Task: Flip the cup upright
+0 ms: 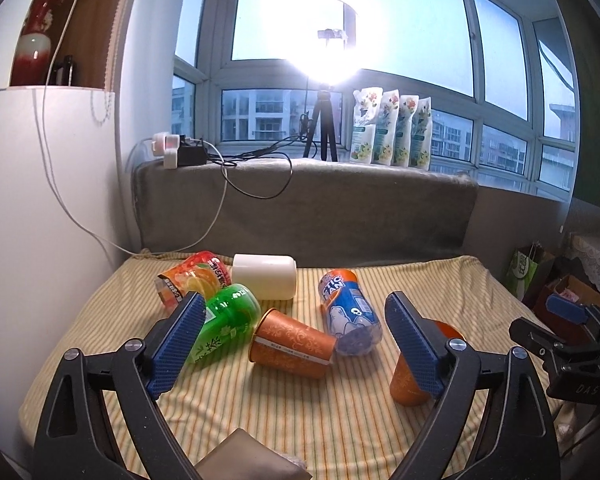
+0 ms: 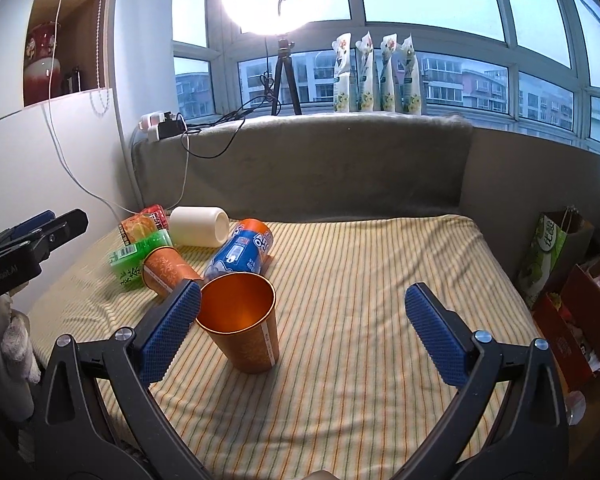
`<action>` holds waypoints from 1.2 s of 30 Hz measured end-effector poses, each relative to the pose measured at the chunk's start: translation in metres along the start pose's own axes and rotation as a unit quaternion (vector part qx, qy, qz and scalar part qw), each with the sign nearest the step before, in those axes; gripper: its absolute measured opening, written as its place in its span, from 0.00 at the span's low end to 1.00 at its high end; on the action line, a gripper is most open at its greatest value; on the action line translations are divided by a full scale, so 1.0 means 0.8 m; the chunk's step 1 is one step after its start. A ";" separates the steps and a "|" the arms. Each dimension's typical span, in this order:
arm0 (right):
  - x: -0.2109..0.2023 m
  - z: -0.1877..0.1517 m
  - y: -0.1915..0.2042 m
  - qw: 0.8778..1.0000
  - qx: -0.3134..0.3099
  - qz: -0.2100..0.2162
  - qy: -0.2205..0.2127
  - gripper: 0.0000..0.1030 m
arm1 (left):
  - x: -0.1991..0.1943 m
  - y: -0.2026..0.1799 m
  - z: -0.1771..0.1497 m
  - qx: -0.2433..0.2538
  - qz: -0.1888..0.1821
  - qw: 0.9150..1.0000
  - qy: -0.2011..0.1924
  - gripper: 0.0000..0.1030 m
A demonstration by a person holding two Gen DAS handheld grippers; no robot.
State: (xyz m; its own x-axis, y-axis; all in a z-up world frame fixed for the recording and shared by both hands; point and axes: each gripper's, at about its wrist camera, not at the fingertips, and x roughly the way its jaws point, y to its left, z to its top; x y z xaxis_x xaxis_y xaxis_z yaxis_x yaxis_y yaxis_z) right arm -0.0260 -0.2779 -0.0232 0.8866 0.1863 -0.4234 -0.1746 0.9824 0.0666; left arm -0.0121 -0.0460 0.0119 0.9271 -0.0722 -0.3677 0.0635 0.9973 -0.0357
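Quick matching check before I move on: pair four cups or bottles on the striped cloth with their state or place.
Things:
1. near orange cup
2. far orange cup
3. white cup
4. blue bottle

States:
A. on its side, at the back by the grey cushion
B. standing upright, mouth open upward
C. lying down, clear base toward the camera
D. on its side beside the green cup

Pairs: 1-B, 2-D, 3-A, 4-C
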 end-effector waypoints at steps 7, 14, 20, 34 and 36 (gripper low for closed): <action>0.003 -0.001 0.001 1.000 0.000 0.004 0.006 1.00 | -0.001 -0.001 0.000 0.003 -0.001 1.000 -0.001 0.89; 0.005 -0.002 0.001 1.000 0.000 0.005 0.008 1.00 | 0.000 0.000 0.000 0.002 -0.002 1.000 0.001 0.89; 0.009 -0.004 0.001 1.000 0.000 0.006 0.014 1.00 | 0.002 0.000 -0.001 0.001 -0.003 1.000 0.005 0.89; 0.013 -0.009 0.005 1.000 -0.003 0.014 0.023 1.00 | 0.004 0.000 -0.002 0.002 -0.002 1.000 0.008 0.89; 0.014 -0.010 0.006 1.000 -0.004 0.015 0.025 1.00 | 0.004 0.001 -0.002 0.002 -0.002 1.000 0.008 0.89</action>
State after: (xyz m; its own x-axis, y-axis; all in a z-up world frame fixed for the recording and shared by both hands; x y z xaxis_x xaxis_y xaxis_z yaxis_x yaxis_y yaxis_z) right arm -0.0205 -0.2713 -0.0346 0.8582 0.2149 -0.4662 -0.2044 0.9761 0.0738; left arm -0.0097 -0.0457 0.0088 0.9208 -0.0767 -0.3824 0.0693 0.9970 -0.0332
